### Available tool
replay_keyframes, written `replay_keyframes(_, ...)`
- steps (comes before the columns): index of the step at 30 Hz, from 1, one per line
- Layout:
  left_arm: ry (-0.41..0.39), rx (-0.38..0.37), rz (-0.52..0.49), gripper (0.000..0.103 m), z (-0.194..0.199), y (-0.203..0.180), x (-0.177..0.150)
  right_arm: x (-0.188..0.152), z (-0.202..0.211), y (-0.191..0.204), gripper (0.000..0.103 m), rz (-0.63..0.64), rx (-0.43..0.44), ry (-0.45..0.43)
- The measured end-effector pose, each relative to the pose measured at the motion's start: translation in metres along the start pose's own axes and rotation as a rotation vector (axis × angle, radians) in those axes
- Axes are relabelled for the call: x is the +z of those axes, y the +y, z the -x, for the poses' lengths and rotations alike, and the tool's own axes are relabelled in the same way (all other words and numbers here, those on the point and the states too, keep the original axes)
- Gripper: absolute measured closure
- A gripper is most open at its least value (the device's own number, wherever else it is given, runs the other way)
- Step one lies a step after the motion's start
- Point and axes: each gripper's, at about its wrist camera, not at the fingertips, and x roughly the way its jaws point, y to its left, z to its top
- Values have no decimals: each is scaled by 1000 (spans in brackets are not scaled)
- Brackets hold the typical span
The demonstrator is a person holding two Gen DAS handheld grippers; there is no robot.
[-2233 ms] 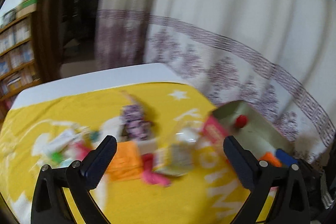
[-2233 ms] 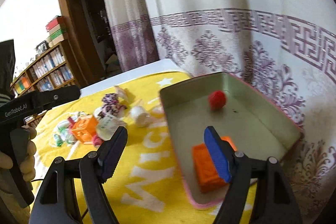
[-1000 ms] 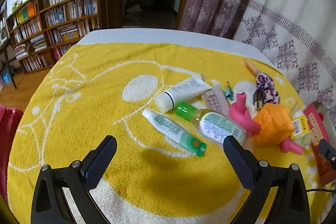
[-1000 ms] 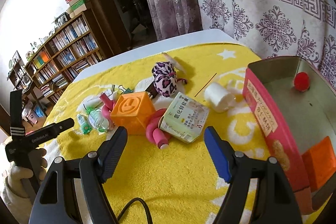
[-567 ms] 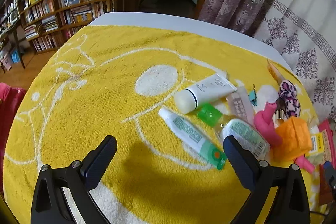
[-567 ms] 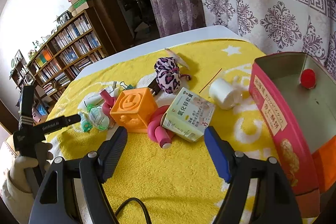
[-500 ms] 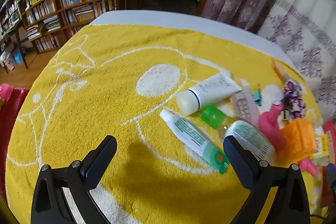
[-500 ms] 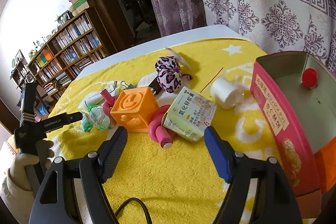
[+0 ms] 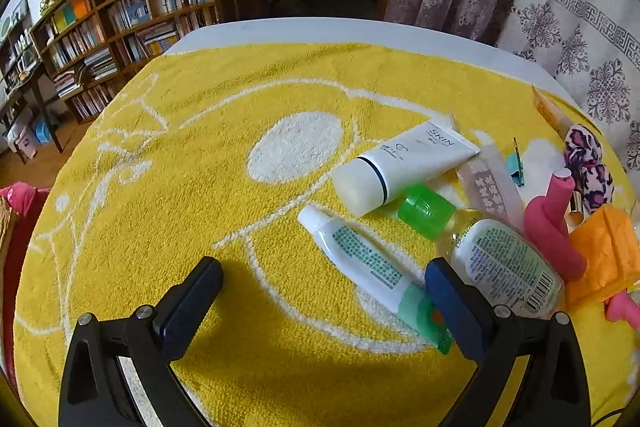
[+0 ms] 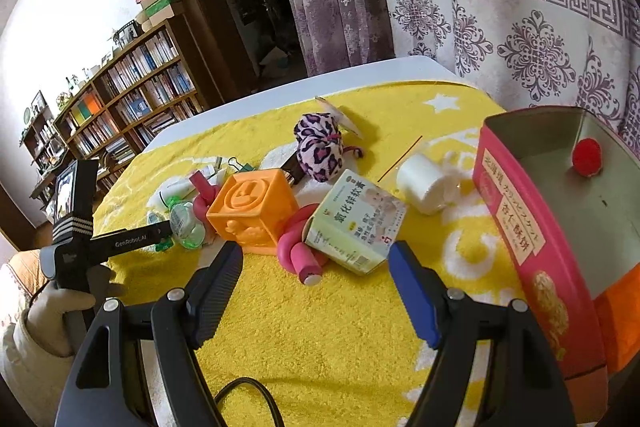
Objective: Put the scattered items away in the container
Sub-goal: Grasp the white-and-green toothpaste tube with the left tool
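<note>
A white tabletop [image 9: 320,27] is covered by a fluffy yellow towel with white line drawings [image 9: 168,155]. At the right edge of the right wrist view stands a pink rectangular tin container [image 10: 532,227] with a bare metal inside; a small red pompom [image 10: 586,157] lies on its floor.

The left tool [image 9: 324,291] hangs over the towel with its two dark blue pads wide apart, holding nothing. A slim white and green tube [image 9: 368,263] lies between the pads, its green end passing under the right-hand pad; whether they touch cannot be told. Just right of it lies a clear bottle with a green cap [image 9: 480,247], and farther off a white squeeze tube marked SKIN [image 9: 404,163].

The right tool [image 10: 316,279] also stands open and empty above bare towel. Just beyond its pads lie an orange plastic cube [image 10: 252,211], a pink foam twist [image 10: 298,251] and a pale green printed carton [image 10: 356,223], all touching. A white roll [image 10: 424,183] lies between the carton and the tin. A purple leopard-print pouch [image 10: 320,147] lies farther back.
</note>
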Motion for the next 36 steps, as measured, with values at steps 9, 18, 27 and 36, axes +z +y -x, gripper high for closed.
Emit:
replay_keyframes(9,20,-3,-22,0,-2,1,3,-1,0,0,24,-6,16,0)
replay_keyframes(18,23,-95,-99,66,16,12,-2,1,4,-2,24,-4,-20,-4)
replay_keyframes(27,57,-187,-37,65,19,35,1,1,5,8,24,23,-38,-4)
replay_keyframes(36,7,-107,-85,77,11,19,5,0,5,16,24,40,-53,-2)
